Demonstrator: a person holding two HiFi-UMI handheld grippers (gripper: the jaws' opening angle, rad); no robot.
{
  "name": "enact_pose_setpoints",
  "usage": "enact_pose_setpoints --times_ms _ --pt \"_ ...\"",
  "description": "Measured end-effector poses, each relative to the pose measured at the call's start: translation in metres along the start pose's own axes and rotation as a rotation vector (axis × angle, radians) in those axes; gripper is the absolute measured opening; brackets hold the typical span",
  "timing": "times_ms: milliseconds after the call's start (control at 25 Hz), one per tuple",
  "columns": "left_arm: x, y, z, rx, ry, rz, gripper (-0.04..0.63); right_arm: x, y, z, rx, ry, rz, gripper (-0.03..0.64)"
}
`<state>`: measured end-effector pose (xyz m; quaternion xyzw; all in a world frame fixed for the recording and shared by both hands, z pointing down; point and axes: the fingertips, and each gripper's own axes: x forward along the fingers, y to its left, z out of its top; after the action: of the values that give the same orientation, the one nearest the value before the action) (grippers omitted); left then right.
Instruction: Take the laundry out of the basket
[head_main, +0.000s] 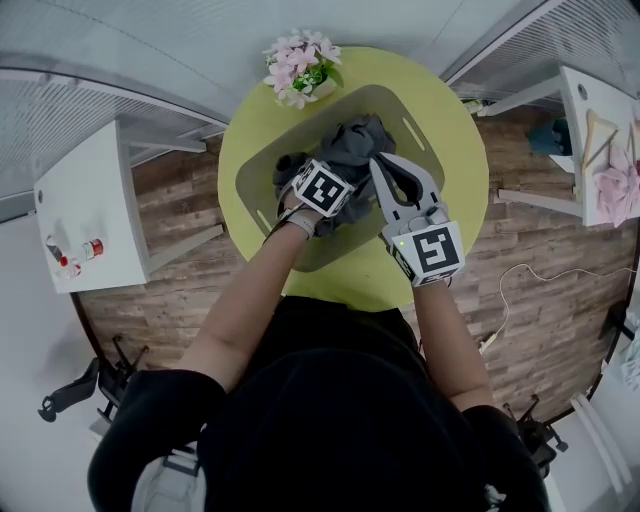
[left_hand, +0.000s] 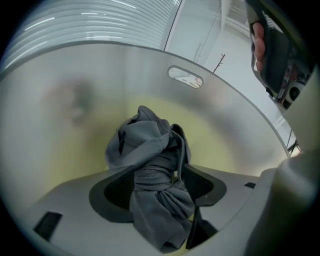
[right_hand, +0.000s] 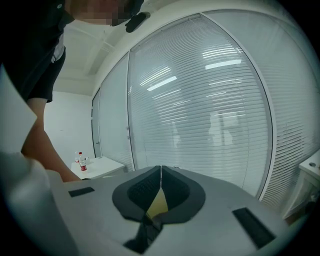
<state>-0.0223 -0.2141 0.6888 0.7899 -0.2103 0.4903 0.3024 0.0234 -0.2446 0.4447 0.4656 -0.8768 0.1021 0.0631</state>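
A grey laundry basket (head_main: 260, 175) stands on a round yellow-green table (head_main: 455, 140). Crumpled grey laundry (head_main: 360, 145) lies inside it. My left gripper (head_main: 330, 175) reaches down into the basket. In the left gripper view its jaws (left_hand: 157, 182) stand apart with a bunched grey garment (left_hand: 150, 150) between them, and the right pad is not pressing on the cloth. The basket's grey wall (left_hand: 100, 80) curves around behind the garment. My right gripper (head_main: 383, 163) hovers over the basket's right side. Its jaws (right_hand: 160, 187) are shut with nothing between them, and they point toward a blind-covered glass wall.
A pot of pink flowers (head_main: 300, 68) sits on the table just behind the basket. A white side table (head_main: 80, 215) with small bottles stands to the left, and another white table (head_main: 605, 150) with pink items to the right. Wooden floor surrounds the table.
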Motion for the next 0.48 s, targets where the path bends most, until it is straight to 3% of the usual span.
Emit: enact_pose_setpoints --times_ms 160,480 --pt "0.012 0.013 -0.002 -0.041 0.007 0.019 0.350 0.004 -0.004 0.001 -0.003 0.001 0.002 0.023" --pt "0.034 0.024 -0.019 -0.065 0.087 0.032 0.383 0.007 -0.008 -0.004 0.000 0.015 0.005 0.023"
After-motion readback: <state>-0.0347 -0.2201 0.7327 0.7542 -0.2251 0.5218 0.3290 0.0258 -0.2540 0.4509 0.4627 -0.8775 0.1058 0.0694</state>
